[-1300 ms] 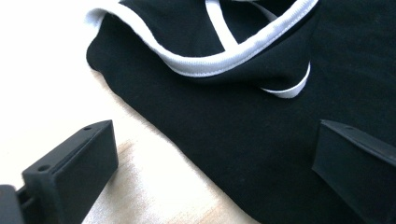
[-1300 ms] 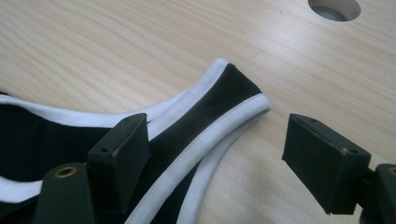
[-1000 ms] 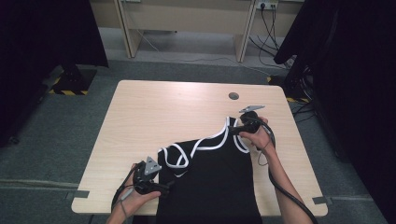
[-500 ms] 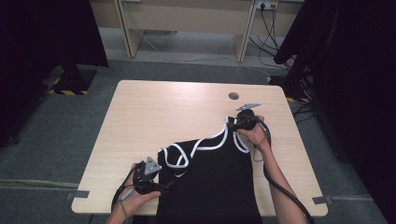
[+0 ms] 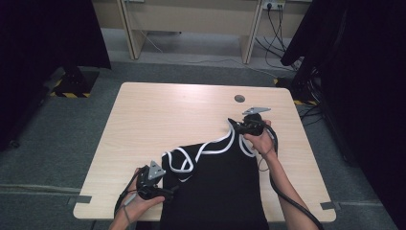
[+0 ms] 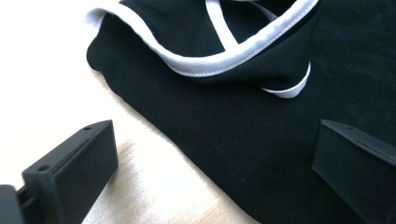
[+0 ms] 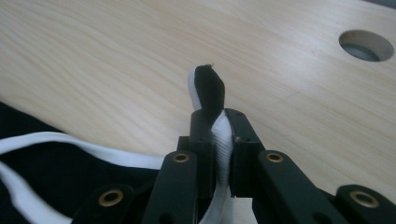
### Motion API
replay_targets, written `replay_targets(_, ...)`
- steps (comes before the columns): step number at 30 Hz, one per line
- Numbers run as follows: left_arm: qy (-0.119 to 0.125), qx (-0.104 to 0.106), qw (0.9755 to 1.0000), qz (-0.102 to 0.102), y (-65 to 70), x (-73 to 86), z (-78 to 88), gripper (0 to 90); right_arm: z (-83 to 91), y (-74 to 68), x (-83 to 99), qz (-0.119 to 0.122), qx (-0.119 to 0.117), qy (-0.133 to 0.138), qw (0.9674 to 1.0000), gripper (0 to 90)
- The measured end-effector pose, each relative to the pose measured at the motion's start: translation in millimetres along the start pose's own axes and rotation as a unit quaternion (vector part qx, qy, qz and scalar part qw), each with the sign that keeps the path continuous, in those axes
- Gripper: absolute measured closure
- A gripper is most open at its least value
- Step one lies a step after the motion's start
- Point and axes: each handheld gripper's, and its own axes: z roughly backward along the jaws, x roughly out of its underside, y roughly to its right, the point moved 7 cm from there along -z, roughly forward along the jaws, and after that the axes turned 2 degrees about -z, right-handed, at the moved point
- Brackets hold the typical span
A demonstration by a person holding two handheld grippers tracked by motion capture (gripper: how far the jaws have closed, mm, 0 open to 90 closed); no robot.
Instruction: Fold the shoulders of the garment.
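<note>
The black top [image 5: 218,187] with white trim is lying along the near edge of the surface [image 5: 167,115], its lower part hanging over that edge and its straps reaching toward the far right corner. It is looking soft, light and limp, so it is likely sagging and bunching wherever it is not being held; the bound white edging is seeming the firmest place to take hold. The right gripper [image 7: 218,135], whose jaws have just been closing, is pinching a strap [image 7: 210,91] at its tip, the trim squeezed between the pads. The left gripper [image 6: 210,163] is waiting near the near left corner, jaws spread wide and holding nothing, one over bare wood and one over the cloth's side edge.
</note>
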Motion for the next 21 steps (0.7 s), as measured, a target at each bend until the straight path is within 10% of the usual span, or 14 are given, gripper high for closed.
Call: replay_targets(21, -0.001, -0.001, 1.0000, 0.000, -0.3, 0.1, 0.1, 0.0, 67.7, -64.3, 39.0, 0.045, -0.040, 0.082, 0.9948, 82.8)
